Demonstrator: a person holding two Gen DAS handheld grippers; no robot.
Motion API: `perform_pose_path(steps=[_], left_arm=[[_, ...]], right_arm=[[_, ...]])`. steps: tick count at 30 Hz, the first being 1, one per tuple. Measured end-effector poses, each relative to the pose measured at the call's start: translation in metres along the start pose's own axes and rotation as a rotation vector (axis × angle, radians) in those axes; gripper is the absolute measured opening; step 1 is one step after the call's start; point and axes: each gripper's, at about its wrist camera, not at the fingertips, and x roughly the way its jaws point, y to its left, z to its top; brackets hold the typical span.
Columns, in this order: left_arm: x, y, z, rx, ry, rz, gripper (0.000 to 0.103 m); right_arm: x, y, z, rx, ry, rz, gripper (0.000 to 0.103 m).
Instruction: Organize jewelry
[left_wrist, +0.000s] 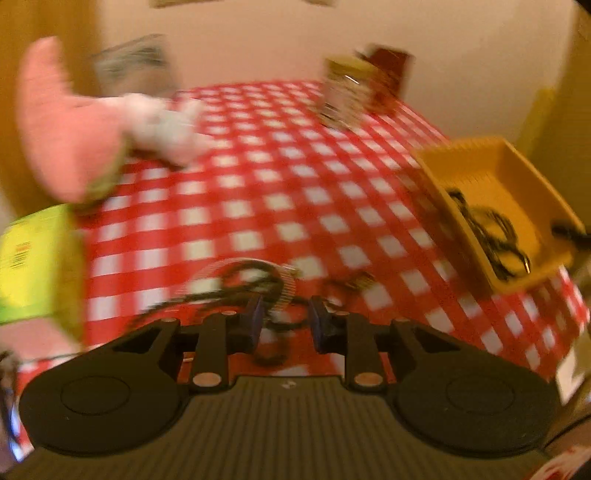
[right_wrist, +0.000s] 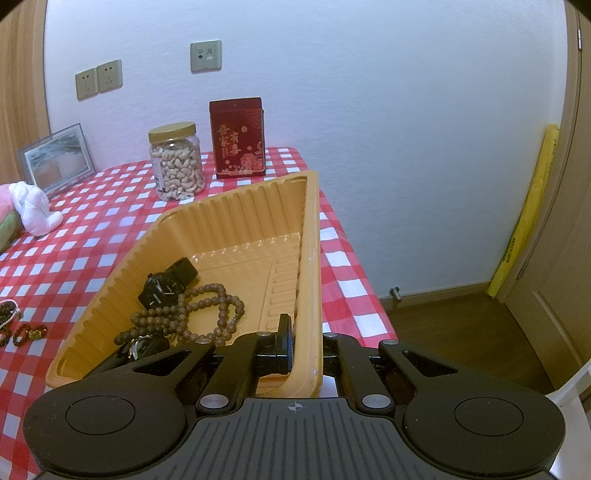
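Right tool clamps tray wall; left tool hovers parted over necklace.

Red tin: gold characters 吾家有喜; other print unreadable

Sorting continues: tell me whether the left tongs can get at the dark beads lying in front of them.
Probably yes: the left tongs are open just over the dark beads on the checked tablecloth, with nothing between them, though the picture is blurred.

Left wrist view warm, motion-blurred; right wrist view sharp, cool, evenly lit.
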Motion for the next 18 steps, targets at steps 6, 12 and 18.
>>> perform_pose_path(steps=[6, 12, 18], left_arm=[[0.054, -0.039, -0.003, 0.138, 0.032, -0.057, 0.024], [0.085, -0.056, 0.002, 0.292, 0.026, -0.076, 0.029], [0.104, -0.058, 0.008, 0.375, 0.014, -0.064, 0.032]], right_arm=[[0.0, 0.002, 0.0, 0.004, 0.005, -0.002, 0.004], [0.002, 0.001, 0.0, 0.006, 0.007, -0.002, 0.004], [0.003, 0.001, 0.0, 0.011, 0.012, -0.004, 0.004]])
